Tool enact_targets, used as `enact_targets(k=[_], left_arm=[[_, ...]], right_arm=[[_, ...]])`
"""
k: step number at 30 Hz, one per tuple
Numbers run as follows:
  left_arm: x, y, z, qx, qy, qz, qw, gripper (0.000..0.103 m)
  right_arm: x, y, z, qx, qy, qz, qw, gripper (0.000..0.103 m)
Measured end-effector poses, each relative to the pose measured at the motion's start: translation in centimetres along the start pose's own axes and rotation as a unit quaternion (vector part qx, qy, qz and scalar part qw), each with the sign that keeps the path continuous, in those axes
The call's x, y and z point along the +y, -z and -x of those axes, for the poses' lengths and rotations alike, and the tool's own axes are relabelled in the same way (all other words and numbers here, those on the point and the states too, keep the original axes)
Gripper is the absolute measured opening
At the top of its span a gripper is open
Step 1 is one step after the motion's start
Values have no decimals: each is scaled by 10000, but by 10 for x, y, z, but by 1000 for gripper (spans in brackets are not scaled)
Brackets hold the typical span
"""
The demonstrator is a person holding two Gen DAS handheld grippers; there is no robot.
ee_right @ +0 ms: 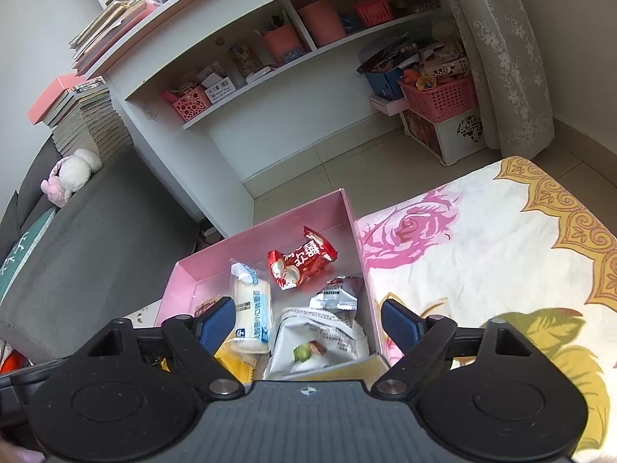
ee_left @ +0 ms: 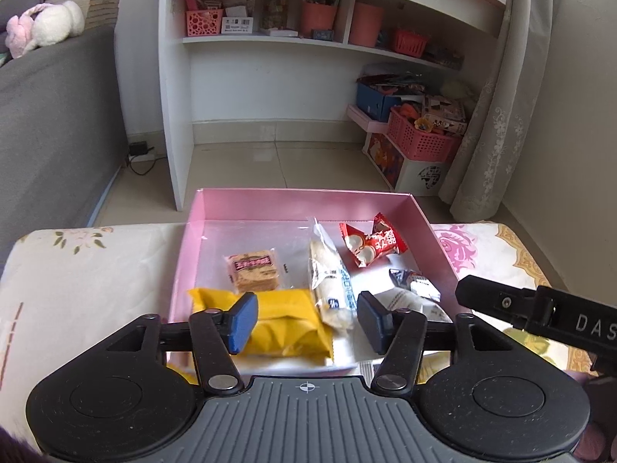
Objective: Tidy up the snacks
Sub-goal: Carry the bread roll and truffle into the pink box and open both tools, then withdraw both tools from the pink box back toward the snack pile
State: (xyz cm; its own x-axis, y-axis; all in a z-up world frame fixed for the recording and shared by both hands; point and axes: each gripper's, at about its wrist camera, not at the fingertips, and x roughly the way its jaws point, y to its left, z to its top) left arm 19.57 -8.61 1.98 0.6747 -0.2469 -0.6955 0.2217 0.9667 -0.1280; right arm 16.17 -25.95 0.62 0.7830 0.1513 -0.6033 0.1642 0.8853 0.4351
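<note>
Blue-padded, the left gripper (ee_left: 304, 322) is held spread wide above the near edge of the pink box (ee_left: 216, 202), nothing gripped; the right gripper (ee_right: 308, 326) hangs equally parted at its 3 o'clock side. Six snacks are counted inside, perhaps more hidden, the yellow packet (ee_left: 285, 322) nearest. A floral cloth (ee_right: 482, 247) is spread beneath; white shelves (ee_left: 270, 40) stand at 12 o'clock.

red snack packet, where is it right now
The red snack packet lies inside the pink box, toward its far right corner, just right of the long white packet and beyond the small silver packet.
</note>
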Motion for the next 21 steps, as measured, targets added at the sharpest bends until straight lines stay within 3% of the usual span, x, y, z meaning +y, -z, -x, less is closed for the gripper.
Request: enact_targets(k=[13, 21], left_arm=[[16, 37, 60, 11, -53, 97, 9999, 83], [25, 62, 88, 62, -131, 123, 9998, 92]], right_arm=[[25, 23, 50, -5, 79, 462, 9989, 90], [36, 42, 69, 97, 139, 731, 9972, 93]])
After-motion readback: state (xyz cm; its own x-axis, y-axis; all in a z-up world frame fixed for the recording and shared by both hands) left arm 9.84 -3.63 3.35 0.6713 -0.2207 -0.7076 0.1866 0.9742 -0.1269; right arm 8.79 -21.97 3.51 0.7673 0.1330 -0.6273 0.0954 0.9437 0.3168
